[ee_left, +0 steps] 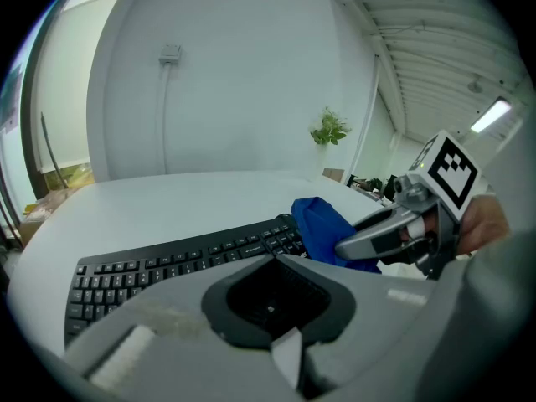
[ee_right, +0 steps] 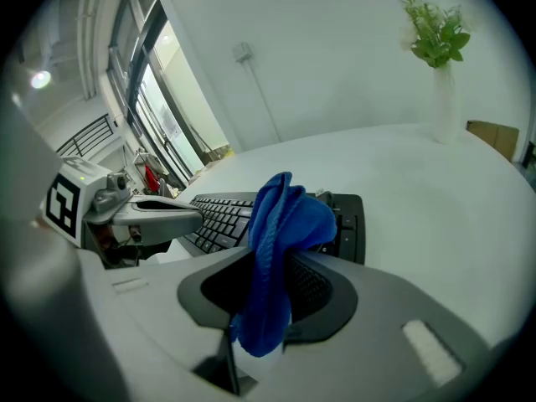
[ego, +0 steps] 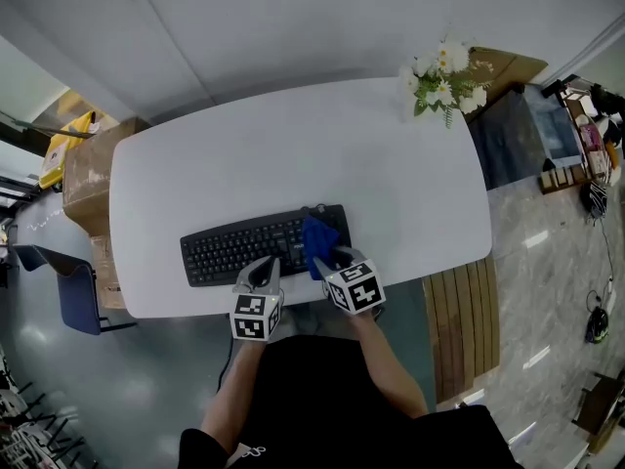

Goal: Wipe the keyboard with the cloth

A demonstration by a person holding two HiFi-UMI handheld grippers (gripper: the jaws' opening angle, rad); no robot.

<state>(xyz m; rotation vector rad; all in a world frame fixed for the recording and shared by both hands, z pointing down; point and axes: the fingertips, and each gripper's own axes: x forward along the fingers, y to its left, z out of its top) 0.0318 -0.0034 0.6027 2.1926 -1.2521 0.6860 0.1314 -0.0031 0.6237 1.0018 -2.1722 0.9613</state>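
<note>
the keyboard lies along the near edge of the white table in the head view, its long axis running left to right in front of me. the blue cloth sits over its right end, pinched by the right gripper. the left gripper is at the near edge about mid-keyboard. the unwiped keys stretch away to the left of the cloth, so i judge that the sweep goes leftward along that axis, and that the right gripper is the one to make it. a vase of flowers stands at the far right corner, well apart. a cardboard box is beside the table; i cannot see what is in it.

in the left gripper view, the left gripper has its jaws pressed together on nothing. the keyboard runs ahead and leftward, with the cloth and the right gripper to the right.

in the right gripper view, the right gripper clamps the cloth, which bunches up over the keyboard at its right end. i cannot tell whether it touches the keys.
</note>
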